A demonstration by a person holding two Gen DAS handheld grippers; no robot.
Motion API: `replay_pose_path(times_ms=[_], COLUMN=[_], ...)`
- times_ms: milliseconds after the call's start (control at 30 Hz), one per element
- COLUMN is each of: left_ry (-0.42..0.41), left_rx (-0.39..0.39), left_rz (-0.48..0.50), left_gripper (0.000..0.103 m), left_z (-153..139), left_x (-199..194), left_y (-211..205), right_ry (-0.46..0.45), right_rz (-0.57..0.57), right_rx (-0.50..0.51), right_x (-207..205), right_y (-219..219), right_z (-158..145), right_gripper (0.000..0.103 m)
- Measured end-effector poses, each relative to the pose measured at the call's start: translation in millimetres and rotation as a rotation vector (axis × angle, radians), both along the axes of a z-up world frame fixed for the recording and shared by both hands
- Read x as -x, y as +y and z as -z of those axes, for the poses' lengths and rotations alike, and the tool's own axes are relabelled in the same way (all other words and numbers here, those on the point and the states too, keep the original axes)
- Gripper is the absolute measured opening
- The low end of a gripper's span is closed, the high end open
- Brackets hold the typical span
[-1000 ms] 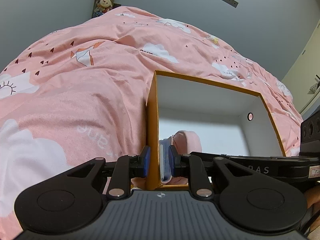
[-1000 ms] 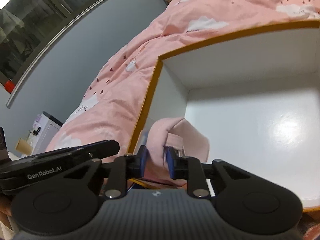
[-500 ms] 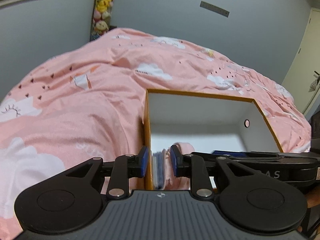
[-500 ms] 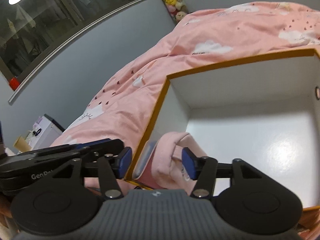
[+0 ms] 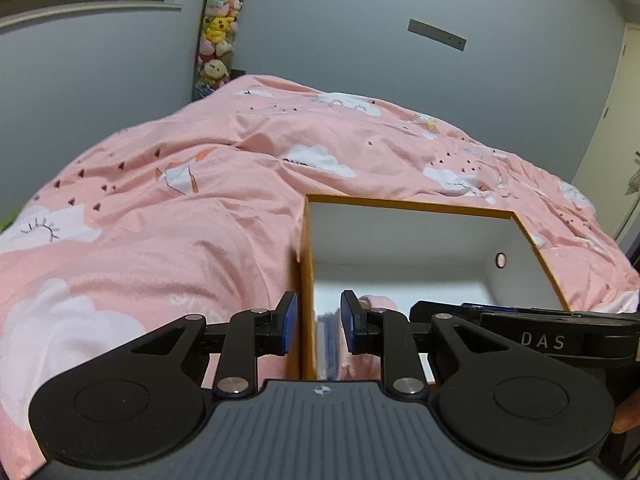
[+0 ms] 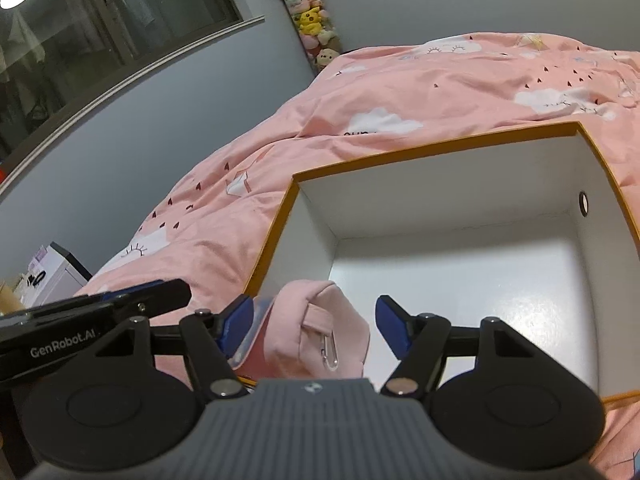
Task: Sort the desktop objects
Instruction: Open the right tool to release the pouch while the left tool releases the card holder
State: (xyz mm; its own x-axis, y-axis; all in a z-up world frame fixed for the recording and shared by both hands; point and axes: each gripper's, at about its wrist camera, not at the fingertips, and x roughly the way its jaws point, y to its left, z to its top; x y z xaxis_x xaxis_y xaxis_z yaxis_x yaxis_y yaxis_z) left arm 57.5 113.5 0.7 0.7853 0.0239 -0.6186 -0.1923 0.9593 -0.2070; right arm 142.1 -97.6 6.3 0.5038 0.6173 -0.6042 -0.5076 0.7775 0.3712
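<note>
1. Plainly, an open box (image 6: 460, 208) with orange outer walls and a white inside sits on a bed covered by a pink quilt (image 5: 180, 208) printed with white clouds and small dark hearts.
2. Inside the box, in the near left corner, lies a pink pouch (image 6: 320, 332) with a strap loop and a small silver clip (image 6: 330, 354) hanging from it.
3. The right gripper (image 6: 314, 326) stands released, its blue pads spread wide to either side of the pouch; the left pad is close against the pouch's side, the right pad well clear of it.
4. The left gripper (image 5: 318, 322) straddles the box's left wall: one blue pad is outside the orange face, the other inside the box, with a gap on both sides, so it grips nothing.
5. Between that wall and the inner pad, a blurred bluish edge shows; what it is cannot be told.
6. In the left wrist view the pouch (image 5: 376, 304) peeks out just behind the inner pad.
7. A round hole (image 6: 583, 203) marks the box's right wall.
8. Behind the bed, a tall column of plush toys (image 5: 218, 40) stands in the corner against the grey wall, beside a dark window (image 6: 100, 28).
</note>
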Motion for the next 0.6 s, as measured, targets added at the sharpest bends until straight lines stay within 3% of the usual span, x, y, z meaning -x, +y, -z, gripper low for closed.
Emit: replay_pose_path(times_ms=[300, 600], left_ry=[0.028, 0.016], left_rx=[0.006, -0.016], left_rz=[0.028, 0.186], left_gripper=[0.026, 0.028], left_z=[0, -8], left_x=[3, 5], left_y=[-2, -39], right_ry=[0.029, -0.135], right_rz=[0.036, 0.075], right_rx=[-0.03, 0.02], right_x=[-2, 24], right_y=[-14, -53], right_z=[-3, -37], right_gripper=[0.062, 0.06])
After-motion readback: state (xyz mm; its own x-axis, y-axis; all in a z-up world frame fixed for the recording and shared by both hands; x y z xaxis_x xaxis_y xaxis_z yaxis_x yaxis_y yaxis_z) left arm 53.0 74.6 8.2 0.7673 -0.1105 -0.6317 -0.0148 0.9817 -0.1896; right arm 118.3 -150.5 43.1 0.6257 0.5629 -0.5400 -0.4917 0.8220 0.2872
